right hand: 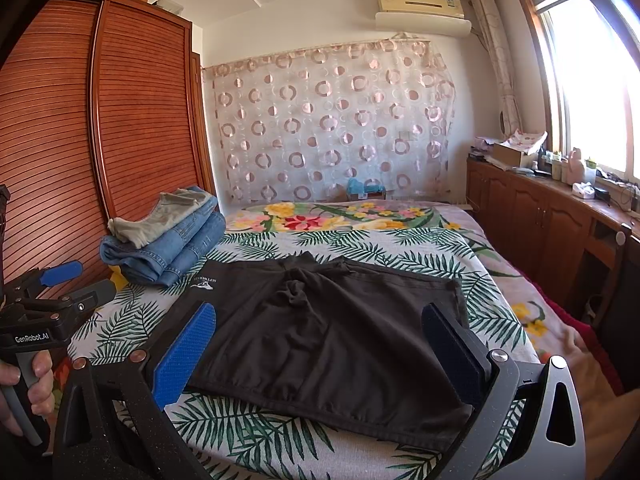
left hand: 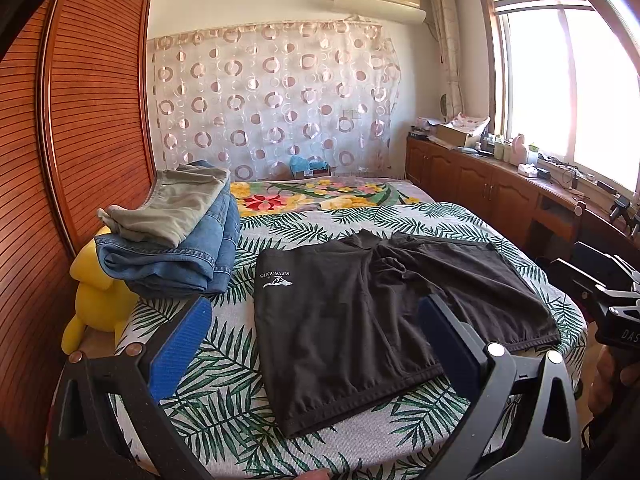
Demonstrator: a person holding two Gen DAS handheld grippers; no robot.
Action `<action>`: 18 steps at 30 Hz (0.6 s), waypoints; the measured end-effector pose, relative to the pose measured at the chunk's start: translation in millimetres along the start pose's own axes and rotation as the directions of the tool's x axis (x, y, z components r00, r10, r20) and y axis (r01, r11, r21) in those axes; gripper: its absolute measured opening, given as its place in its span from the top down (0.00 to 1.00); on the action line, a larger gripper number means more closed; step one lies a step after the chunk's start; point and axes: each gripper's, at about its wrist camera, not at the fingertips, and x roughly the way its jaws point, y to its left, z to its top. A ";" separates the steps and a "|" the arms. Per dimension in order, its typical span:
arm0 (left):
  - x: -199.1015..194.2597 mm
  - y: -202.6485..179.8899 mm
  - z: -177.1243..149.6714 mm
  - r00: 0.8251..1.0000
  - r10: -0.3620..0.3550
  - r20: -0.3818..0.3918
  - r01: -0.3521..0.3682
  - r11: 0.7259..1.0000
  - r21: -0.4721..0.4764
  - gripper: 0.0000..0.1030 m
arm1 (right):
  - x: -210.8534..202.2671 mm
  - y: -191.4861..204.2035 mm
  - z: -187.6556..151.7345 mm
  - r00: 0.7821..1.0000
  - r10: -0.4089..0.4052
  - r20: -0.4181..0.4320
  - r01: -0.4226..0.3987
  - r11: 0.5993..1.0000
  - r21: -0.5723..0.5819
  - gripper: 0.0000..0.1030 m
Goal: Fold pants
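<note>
I count one pair of black pants (left hand: 352, 320) spread flat on the leaf-print bedspread (left hand: 224, 392), both legs toward me, small white logo near the left side. Beside them on the left sits one stack of folded clothes (left hand: 176, 232), two jeans under a khaki piece as far as I can tell, partly hiding a yellow plush toy (left hand: 96, 300). My left gripper (left hand: 312, 344) and right gripper (right hand: 320, 352) both hover above the near hems, jaws spread wide, holding nothing
</note>
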 end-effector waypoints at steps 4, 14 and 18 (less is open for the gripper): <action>0.0 -0.1 -0.1 1.000 0.000 0.001 0.000 1.000 0.001 0.00 | -0.1 -0.2 -0.1 1.000 0.001 0.001 -0.001 1.000 0.000 0.00; -0.7 0.0 -0.4 1.000 -0.001 0.002 0.001 1.000 0.002 0.00 | -0.3 0.1 -0.1 1.000 0.002 0.001 -0.002 1.000 0.001 0.00; -0.1 0.1 -0.6 1.000 -0.001 0.003 0.001 1.000 0.001 0.00 | -0.2 0.2 -0.1 1.000 0.002 0.002 -0.002 1.000 0.001 0.00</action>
